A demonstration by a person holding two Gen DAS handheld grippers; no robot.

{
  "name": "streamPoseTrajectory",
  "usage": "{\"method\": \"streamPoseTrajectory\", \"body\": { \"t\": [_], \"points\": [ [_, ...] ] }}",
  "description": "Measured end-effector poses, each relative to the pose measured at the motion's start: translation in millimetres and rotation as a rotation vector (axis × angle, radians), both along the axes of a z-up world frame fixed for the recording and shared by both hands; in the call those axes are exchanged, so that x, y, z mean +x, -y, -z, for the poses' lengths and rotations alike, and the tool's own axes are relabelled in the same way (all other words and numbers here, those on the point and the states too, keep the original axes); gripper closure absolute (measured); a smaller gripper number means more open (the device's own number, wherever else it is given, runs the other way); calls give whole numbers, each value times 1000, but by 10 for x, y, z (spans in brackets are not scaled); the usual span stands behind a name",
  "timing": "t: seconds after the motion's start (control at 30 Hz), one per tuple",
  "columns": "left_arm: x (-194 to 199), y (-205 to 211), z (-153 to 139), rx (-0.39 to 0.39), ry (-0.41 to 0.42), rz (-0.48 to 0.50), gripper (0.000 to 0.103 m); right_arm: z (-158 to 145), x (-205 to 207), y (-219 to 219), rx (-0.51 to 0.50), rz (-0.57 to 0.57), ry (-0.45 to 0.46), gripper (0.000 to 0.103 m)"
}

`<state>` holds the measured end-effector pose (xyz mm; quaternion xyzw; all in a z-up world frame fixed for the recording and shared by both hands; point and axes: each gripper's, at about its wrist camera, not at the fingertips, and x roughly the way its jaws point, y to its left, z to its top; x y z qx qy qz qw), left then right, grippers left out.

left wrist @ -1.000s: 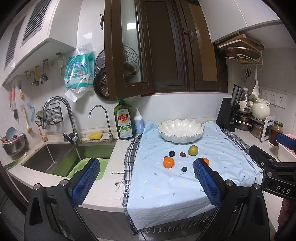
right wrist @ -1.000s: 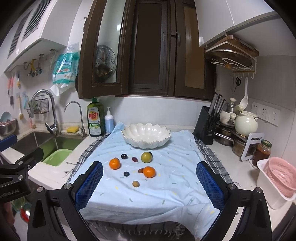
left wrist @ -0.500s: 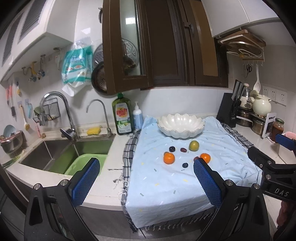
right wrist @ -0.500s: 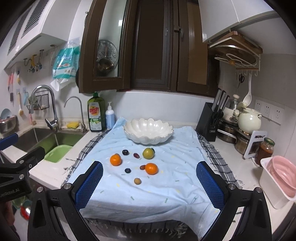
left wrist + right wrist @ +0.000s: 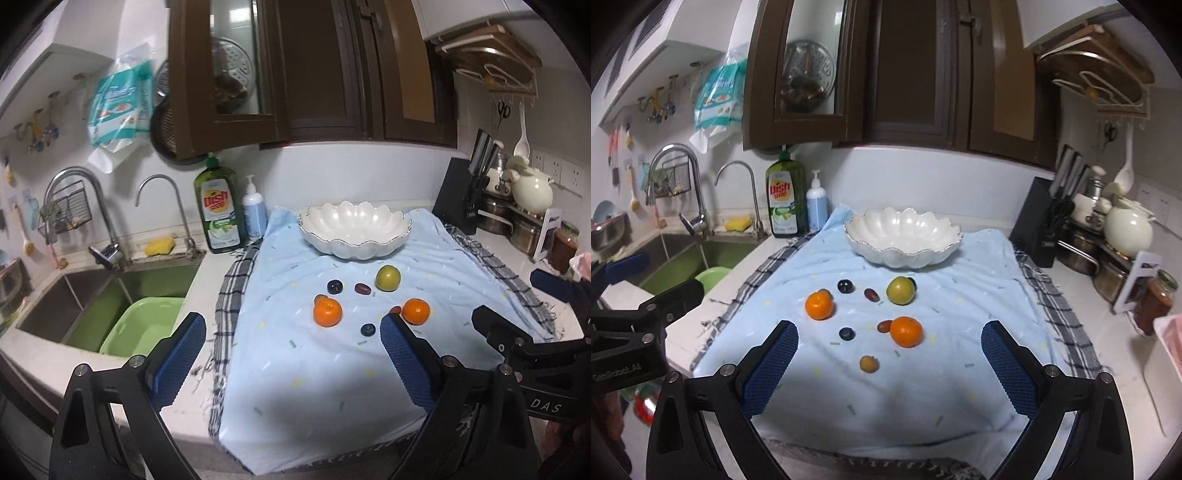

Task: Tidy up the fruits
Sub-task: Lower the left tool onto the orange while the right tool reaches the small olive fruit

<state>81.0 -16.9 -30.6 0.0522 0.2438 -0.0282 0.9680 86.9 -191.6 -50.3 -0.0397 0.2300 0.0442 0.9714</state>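
A white scalloped bowl [image 5: 902, 236] stands empty at the back of a light blue cloth [image 5: 923, 387]; it also shows in the left wrist view [image 5: 354, 230]. In front of it lie two oranges [image 5: 819, 305] [image 5: 905, 331], a green fruit [image 5: 900, 290], dark round fruits [image 5: 845, 285] [image 5: 846, 333], brown dates [image 5: 871, 294] and a small yellow-brown fruit [image 5: 868, 363]. My right gripper [image 5: 889, 365] is open and empty, near the cloth's front edge. My left gripper [image 5: 291, 354] is open and empty, left of it.
A sink [image 5: 92, 295] with a green basin [image 5: 144, 325] lies to the left. Dish soap [image 5: 786, 199] and a pump bottle [image 5: 817, 201] stand behind the cloth. A knife block [image 5: 1043, 221], pots, a kettle [image 5: 1128, 230] and a jar [image 5: 1156, 299] stand on the right.
Both grippers have moved forward and tilted down toward the fruits, which now appear larger and closer. Both stay open. Nothing on the cloth has moved.
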Motion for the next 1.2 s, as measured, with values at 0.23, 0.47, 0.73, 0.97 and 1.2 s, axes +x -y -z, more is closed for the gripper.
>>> {"method": "streamPoseTrajectory", "body": {
  "t": [0.23, 0.47, 0.73, 0.97, 1.2],
  "points": [
    [394, 79, 199, 39, -47, 41, 13, 246, 385, 26, 26, -20, -79, 15],
    [876, 58, 431, 79, -100, 154, 18, 506, 687, -60, 64, 35, -161, 30],
    [1443, 52, 771, 104, -187, 347, 24, 841, 893, -245, 125, 170, -252, 41],
    [1718, 109, 977, 113, -225, 447, 32, 1074, 975, -326, 137, 267, -297, 51],
    [1878, 156, 1134, 97, -265, 491, 36, 1161, 1029, -397, 146, 295, -310, 61]
  ]
}}
